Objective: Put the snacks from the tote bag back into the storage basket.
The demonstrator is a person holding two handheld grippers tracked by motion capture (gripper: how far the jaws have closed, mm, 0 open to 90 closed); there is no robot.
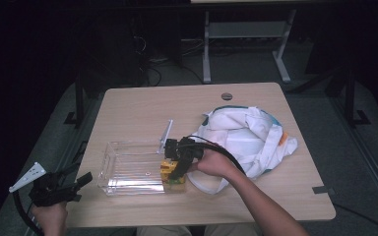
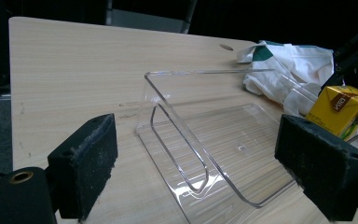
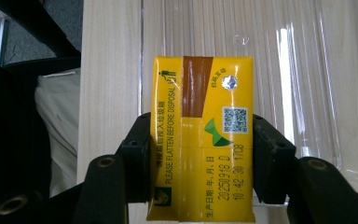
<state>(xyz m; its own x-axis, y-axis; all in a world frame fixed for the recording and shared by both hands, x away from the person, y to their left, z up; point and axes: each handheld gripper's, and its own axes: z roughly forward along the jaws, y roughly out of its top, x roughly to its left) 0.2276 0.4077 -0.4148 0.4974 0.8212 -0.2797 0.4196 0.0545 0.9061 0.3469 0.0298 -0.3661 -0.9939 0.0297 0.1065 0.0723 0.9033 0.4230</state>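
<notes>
A yellow drink carton sits between the pads of my right gripper, which is shut on it. From above, the carton hangs at the right end of a clear plastic bin, under the right gripper. My left gripper is held off the table's front left corner, open, with nothing between its jaws. Along the left gripper I look at the clear bin, with the carton at its far right.
A white cloth bag with teal trim lies crumpled on the right half of the wooden table, touching the bin's right end. A clear lid piece leans behind the bin. The table's back left is bare.
</notes>
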